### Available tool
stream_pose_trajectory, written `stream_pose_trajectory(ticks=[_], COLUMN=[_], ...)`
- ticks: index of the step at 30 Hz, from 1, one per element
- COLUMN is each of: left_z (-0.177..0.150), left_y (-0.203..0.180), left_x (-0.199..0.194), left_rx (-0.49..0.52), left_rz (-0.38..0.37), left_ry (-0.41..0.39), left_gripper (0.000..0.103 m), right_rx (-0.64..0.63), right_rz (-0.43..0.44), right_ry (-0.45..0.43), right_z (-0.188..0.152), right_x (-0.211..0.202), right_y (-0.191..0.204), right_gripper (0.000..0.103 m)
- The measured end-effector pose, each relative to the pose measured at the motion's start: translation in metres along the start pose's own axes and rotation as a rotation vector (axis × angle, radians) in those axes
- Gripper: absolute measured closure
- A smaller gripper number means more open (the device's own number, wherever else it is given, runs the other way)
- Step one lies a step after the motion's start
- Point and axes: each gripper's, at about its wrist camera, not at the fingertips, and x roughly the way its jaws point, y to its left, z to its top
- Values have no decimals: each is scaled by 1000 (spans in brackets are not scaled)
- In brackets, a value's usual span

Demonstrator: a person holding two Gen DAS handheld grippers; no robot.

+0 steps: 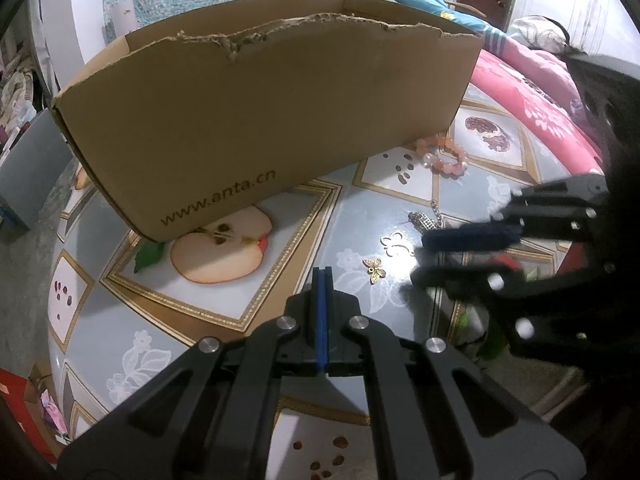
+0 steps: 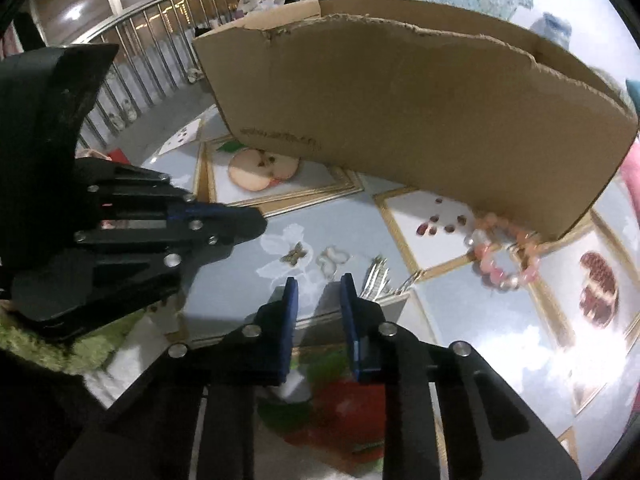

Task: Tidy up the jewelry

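Brown box (image 1: 280,120), pink bracelet (image 1: 442,156), fruit-patterned tablecloth (image 1: 168,312)

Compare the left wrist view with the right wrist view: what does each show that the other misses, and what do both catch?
Only the left wrist view shows the pink bedding and the left gripper head-on, shut with nothing between its pads. Only the right wrist view shows the stair railing and the right gripper head-on, its pads apart over bare tablecloth. Both show the cardboard box, the pink bead bracelet, the gold butterfly charm, the white butterfly charm, the silver pendant and the apple print.
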Motion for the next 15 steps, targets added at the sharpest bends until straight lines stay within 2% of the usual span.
stream_pose_trajectory(ticks=[5, 9, 13, 15], left_z=[-1, -1, 1, 2], left_y=[0, -2, -10, -16], left_x=[0, -1, -5, -4], left_rx=[0, 3, 32, 53], left_rz=[-1, -9, -61, -77], left_ry=[-4, -6, -28, -25], left_gripper=[103, 103, 103, 98], right_rx=[14, 14, 36, 52], right_rz=[-29, -12, 0, 5], right_ry=[-3, -3, -4, -9], right_z=[6, 3, 0, -1], right_x=[0, -5, -7, -10], right_y=[-13, -11, -11, -14], right_gripper=[82, 82, 82, 82])
